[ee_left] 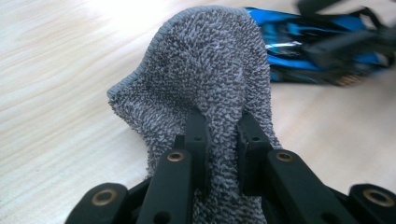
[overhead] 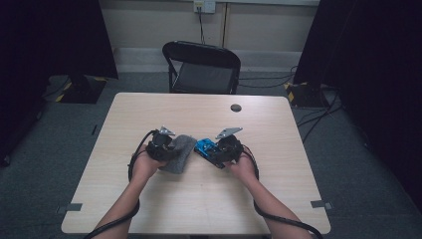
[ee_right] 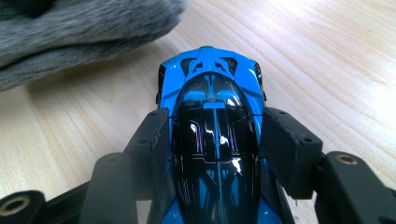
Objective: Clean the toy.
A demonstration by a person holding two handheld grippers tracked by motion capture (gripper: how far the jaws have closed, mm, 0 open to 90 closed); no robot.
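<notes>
A grey terry cloth point(ee_left: 205, 79) is pinched between the jaws of my left gripper point(ee_left: 222, 128), which is shut on it; the cloth stands up in front of the jaws. From the high view the cloth point(overhead: 180, 152) hangs beside my left gripper point(overhead: 166, 144) at the table's middle. A blue and black toy car point(ee_right: 215, 135) sits between the pads of my right gripper point(ee_right: 215, 140), which presses on both its sides. The car point(overhead: 205, 147) lies just right of the cloth, with my right gripper point(overhead: 221, 152) behind it. In the left gripper view the car point(ee_left: 299, 46) shows beyond the cloth.
The light wooden table point(overhead: 199, 199) has a round dark cable hole point(overhead: 236, 107) near its far edge. A black folding chair point(overhead: 201, 67) stands behind the table. Dark curtains flank the room, and cables lie on the floor at the right.
</notes>
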